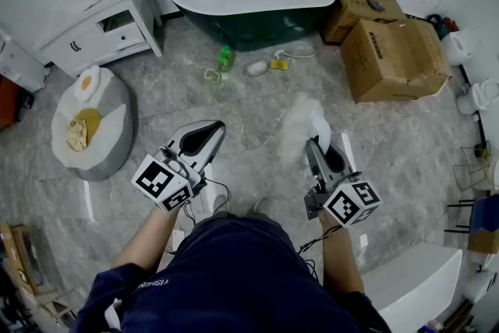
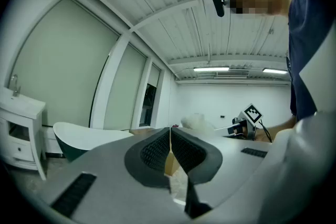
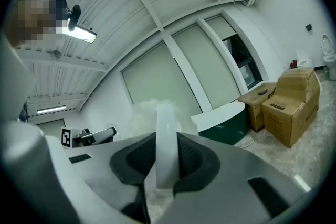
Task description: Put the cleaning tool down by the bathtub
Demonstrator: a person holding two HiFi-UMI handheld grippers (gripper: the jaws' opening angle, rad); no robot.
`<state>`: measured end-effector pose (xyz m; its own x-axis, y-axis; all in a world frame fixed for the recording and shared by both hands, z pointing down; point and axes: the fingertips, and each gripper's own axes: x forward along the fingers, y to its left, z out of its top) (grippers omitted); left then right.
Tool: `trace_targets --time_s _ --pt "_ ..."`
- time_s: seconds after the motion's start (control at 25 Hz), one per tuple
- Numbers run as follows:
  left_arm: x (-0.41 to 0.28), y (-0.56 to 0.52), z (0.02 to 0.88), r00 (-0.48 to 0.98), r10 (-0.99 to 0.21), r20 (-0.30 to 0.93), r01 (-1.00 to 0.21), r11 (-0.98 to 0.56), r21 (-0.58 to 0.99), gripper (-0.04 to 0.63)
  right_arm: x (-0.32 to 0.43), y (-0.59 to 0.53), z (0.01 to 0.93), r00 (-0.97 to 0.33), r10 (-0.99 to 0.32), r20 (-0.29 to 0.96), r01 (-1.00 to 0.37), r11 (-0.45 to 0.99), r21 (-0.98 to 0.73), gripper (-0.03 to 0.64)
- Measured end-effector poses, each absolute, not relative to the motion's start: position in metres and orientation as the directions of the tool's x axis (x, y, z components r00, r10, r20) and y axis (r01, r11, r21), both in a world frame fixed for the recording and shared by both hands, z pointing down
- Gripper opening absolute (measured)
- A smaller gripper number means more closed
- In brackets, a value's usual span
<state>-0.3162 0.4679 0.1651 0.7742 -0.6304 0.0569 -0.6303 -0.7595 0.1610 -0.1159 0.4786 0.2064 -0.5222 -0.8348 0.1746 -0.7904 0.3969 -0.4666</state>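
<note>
So the person is standing mid-room, and the carry step is what's going on here. The right gripper (image 3: pixel 167 150) has its fingers (image 3: pixel 137 157) clamped partway closed on the white handle of the duster (image 1: pixel 300 122). The fluffy head sticks out in front, up in the air over the grey floor (image 1: pixel 234 101), so the cleaning tool isn't down yet. The left gripper (image 2: pixel 170 138) has its fingers (image 2: pixel 155 152) pressed together with nothing between them. It hangs beside the right one and doesn't seem to be doing anything.

The bathtub (image 1: pixel 249 0) is well apart from them, against the far wall. A green bottle (image 1: pixel 225 58) and a couple of small bits lie on the floor just below its near side. The cardboard boxes (image 1: pixel 390 51) crowd the tub's right end.

My guess for the next move is to walk the duster over to the tub and lower it onto a bare bit of floor along the near side. It should miss the bottle and the other clutter, and then the fingers can let go. The handle looks thin and smooth, so I'd bring it right down onto the floor before opening up instead of dropping it.
</note>
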Motion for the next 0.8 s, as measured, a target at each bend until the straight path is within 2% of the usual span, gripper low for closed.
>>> trace_targets --time_s 0.8 --pt "-0.279 0.475 0.170 0.759 -0.648 0.067 -0.649 -0.744 0.155 0.034 -0.085 0.481 0.210 -0.540 -0.825 0.165 -0.785 0.424 -0.452 0.094"
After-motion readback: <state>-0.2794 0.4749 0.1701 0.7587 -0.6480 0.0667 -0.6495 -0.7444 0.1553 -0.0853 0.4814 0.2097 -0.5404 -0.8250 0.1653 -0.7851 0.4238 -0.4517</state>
